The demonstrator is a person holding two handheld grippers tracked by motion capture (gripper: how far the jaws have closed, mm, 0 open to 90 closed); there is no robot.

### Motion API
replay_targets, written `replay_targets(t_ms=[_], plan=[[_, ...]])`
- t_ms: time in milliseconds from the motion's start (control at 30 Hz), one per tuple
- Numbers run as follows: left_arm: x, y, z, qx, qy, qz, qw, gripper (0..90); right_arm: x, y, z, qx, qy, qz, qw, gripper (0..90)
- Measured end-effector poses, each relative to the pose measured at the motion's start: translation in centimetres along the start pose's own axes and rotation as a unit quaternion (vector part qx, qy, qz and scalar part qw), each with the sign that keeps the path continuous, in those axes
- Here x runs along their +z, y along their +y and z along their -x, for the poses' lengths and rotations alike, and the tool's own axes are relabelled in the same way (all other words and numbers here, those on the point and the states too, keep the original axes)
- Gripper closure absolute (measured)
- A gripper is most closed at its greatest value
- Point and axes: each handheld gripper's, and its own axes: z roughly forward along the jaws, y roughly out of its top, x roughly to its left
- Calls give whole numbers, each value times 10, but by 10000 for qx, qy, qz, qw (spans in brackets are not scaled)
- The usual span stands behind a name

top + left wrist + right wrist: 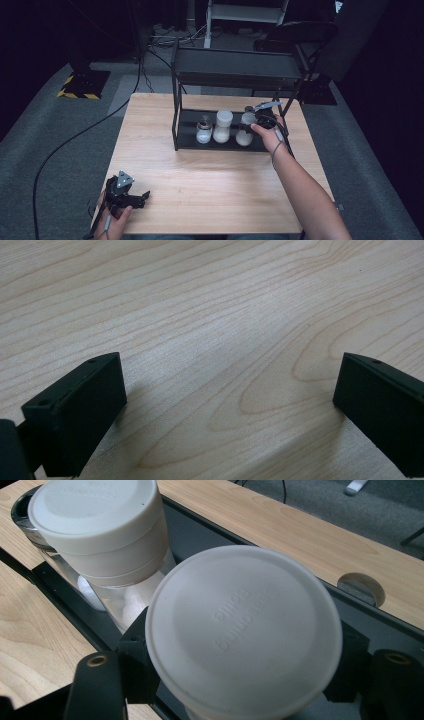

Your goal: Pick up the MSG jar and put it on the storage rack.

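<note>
- Looking down from the high view, the right gripper [261, 121] reaches into the black rack [186, 136] on the table [210, 185], at the right-hand jar [245, 131]; that jar stands upright, rightmost of three, far nearer this hand than the left gripper [131, 196].
- Left gripper view: jaws spread wide over bare wood, holding nothing.
- Right gripper view: jaws clamped on the jar's neck, under its white lid [243, 630]; a second jar [102, 530] stands just beside.
</note>
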Motion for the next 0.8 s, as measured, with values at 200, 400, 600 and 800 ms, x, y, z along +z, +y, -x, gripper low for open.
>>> replay_targets(t_ms=[200,400,600,800], plan=[[0,0,0,0,0,0,10000,6,-5,-1,-1,20,-16,105,9999,192],[0,0,0,1,-1,0,10000,5,-23,0,2,-18,49,290,9996,159],[1,0,0,-13,9,9,10000,5,-45,-3,3,-19,69,526,9986,146],[1,1,0,-15,20,6,10000,6,-67,-7,1,-88,115,629,9979,146]])
